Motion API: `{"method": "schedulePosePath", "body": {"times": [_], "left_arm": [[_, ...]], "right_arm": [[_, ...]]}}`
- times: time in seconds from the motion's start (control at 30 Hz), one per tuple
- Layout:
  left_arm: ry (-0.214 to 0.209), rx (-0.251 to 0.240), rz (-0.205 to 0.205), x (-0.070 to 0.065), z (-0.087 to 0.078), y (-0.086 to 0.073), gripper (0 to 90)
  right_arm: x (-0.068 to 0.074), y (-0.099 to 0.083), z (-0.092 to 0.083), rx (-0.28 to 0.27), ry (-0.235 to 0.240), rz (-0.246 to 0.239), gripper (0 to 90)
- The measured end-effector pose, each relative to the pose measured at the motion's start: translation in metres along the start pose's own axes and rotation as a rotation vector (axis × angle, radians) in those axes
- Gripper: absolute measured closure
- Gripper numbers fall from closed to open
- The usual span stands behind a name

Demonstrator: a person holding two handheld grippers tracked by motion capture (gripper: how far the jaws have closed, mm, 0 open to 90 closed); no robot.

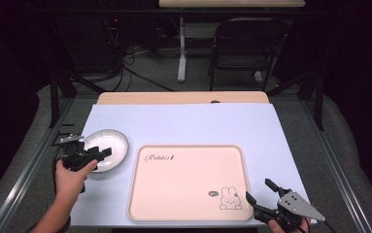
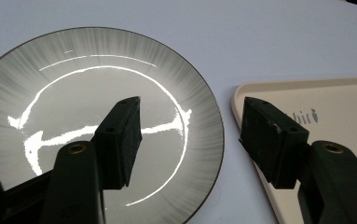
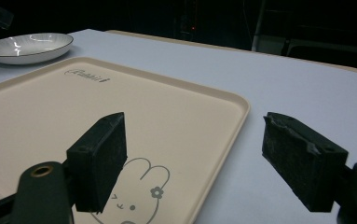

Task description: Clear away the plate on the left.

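The left tool point(image 1: 100, 152) hangs spread over the plate point(image 1: 114, 141). It likely must pinch the rim next. The right tool point(image 1: 261, 192), also spread, waits by the tray point(image 1: 183, 194).

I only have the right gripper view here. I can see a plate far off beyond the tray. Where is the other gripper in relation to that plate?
Observer: The left gripper is at the plate's near-left rim, jaws open, one jaw over the plate's inside and the other outside its rim.
Operator: Is anything on the plate?
Observer: No, the left gripper view shows it bare, just glare on the glaze.
Operator: Does the plate touch the tray?
Observer: No. From the high view, a strip of the table separates it from the tray.
Operator: And my gripper?
Observer: The right gripper is open at the tray's near-right corner.
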State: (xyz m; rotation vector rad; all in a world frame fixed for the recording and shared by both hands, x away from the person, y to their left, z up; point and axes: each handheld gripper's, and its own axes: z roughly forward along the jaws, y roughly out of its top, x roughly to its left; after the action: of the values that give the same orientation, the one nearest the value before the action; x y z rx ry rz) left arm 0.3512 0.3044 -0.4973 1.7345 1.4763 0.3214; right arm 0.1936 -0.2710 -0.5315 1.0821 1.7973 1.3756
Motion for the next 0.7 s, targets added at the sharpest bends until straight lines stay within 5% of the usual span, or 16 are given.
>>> {"method": "schedulePosePath", "body": {"times": [0.7], "left_arm": [[0.083,0.071,-0.041,0.018,0.011,0.014,37.9]], "right_arm": [[0.000,0.000,0.000,0.001,0.001,-0.002,21.4]]}}
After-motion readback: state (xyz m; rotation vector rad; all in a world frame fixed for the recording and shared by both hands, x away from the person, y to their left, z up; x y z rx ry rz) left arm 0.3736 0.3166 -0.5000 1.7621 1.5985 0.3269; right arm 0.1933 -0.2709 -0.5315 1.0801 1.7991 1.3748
